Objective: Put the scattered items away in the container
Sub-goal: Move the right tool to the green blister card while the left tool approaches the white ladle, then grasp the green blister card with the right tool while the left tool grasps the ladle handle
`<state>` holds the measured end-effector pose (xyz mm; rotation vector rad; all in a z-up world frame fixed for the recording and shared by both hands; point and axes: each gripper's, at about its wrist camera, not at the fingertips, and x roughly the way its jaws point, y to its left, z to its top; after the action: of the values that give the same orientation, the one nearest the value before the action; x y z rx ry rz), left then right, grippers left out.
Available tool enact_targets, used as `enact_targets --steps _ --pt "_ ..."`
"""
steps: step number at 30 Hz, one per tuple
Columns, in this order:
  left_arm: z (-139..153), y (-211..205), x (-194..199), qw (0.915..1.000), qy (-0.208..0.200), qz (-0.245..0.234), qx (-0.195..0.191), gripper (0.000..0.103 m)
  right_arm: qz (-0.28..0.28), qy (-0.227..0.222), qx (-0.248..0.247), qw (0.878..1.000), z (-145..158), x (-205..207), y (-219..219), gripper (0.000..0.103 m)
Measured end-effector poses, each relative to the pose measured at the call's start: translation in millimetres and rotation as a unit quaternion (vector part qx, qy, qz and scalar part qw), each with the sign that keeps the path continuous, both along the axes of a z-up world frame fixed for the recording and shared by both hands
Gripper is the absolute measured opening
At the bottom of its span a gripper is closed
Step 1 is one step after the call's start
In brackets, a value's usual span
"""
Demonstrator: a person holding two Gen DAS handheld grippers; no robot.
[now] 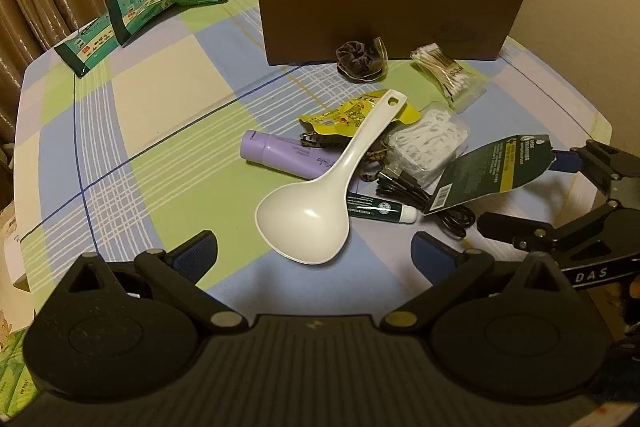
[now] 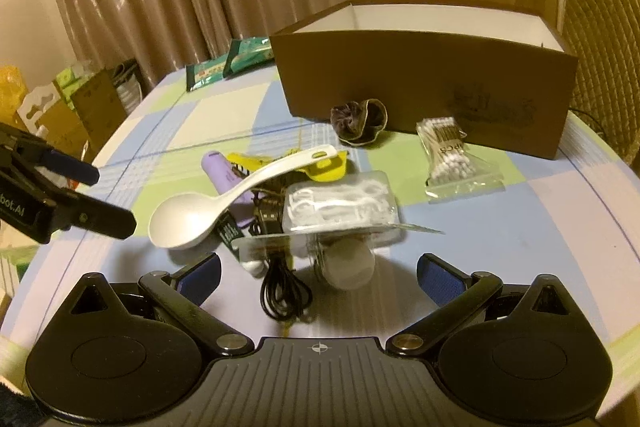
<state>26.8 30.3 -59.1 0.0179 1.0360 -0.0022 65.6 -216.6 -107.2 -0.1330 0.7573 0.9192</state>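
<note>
Both tools stand spread and hold nothing: the left tool (image 1: 314, 253) hangs low over the near edge of the worktop (image 1: 160, 115), the right tool (image 2: 318, 273) beside it toward the right edge. Straight ahead of the left tool, just past its fingertips, lies the white spoon (image 1: 308, 219), bowl nearest the tool, its long axis running away and to the right, the handle propped up on the heap behind. By my judgement the left tool is the nearer and better lined up for the spoon, while the right tool faces the black cable (image 2: 284, 291) and the blister pack (image 2: 340, 211). Under and around the spoon lie one purple tube (image 1: 280, 157), one yellow packet (image 1: 352, 113), one small green tube (image 1: 380, 213), one dark card-backed pack (image 1: 492, 171). Further off, close before the front wall of the brown box (image 1: 380, 23), sit one scrunchie (image 1: 360, 59) and one bag of cotton swabs (image 1: 448, 73). Two green packets (image 1: 136, 15) lie well apart, toward the far left corner. No item shows inside the box, though its floor is hidden.
</note>
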Motion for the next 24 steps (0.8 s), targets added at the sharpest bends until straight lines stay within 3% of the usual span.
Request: enact_targets --steps 8,10,13,24 --pt "-4 6 4 0.9999 0.01 0.005 0.001 0.102 -0.005 -0.049 0.036 0.998 0 5 3 0.101" --pt "-4 7 6 0.9999 0.011 0.007 0.001 0.102 0.0 -0.053 0.039 0.998 1 8 5 0.09" --pt "-5 8 8 0.9999 0.012 0.007 0.002 0.102 0.004 -0.055 0.035 0.998 4 12 6 0.087" --pt "-11 4 24 0.9999 0.01 -0.005 0.001 0.101 -0.012 -0.062 0.038 0.997 28 23 -7 0.086"
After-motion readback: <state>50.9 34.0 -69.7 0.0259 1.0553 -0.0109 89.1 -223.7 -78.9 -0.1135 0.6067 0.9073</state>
